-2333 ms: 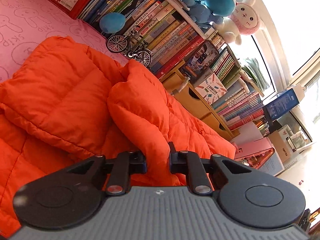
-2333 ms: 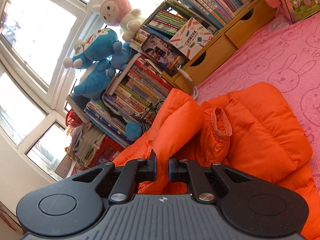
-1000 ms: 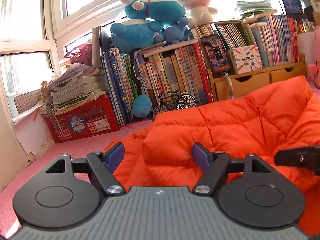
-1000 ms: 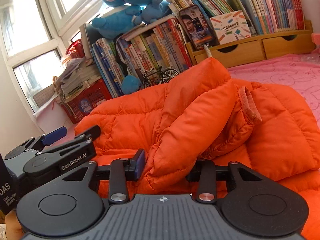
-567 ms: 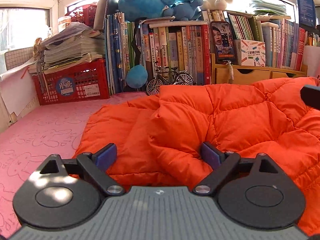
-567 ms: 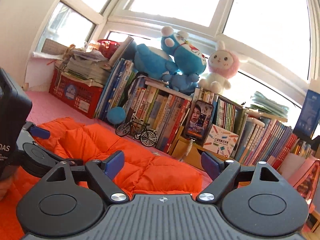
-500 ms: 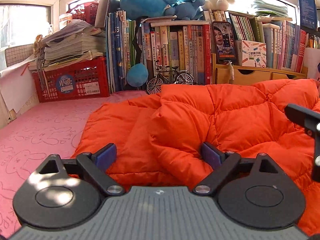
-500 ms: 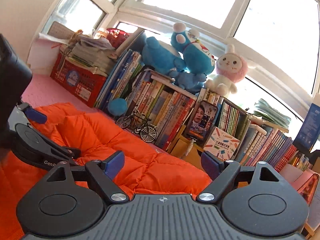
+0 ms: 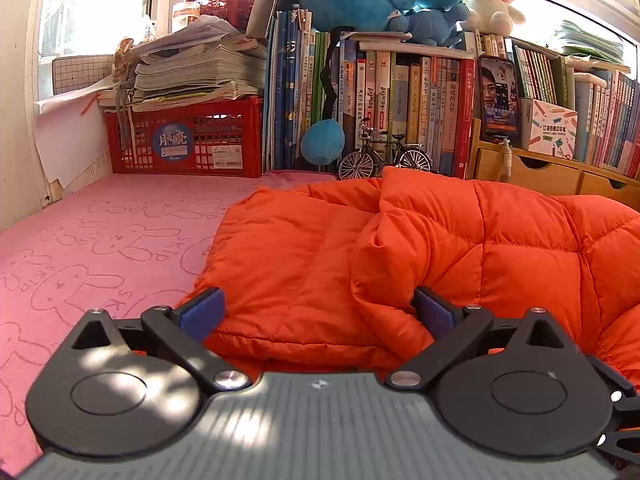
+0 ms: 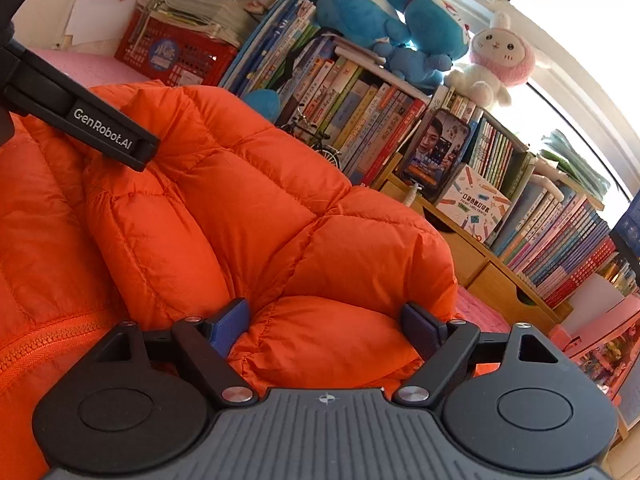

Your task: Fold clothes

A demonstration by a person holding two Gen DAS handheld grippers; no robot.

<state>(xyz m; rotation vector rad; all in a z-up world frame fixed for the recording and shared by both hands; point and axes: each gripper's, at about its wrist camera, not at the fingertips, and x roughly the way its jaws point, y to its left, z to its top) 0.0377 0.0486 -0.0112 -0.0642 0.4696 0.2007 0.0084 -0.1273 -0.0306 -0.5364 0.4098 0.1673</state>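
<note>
The orange jacket (image 9: 460, 248) bulges at twelve o'clock between both grippers' fingers (image 9: 202, 312): left still opening, right wide, neither gripping.

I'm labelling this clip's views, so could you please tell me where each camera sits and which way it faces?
Left wrist: on the left gripper, looking forward and slightly down over the orange jacket to the bookshelf; its own jaws show, opening, with jacket between them.
Right wrist: on the right gripper, rolled, facing the same shelf; its open jaws straddle a jacket fold, and the left gripper's finger shows.
Shared: jacket, shelf, red crate.
</note>
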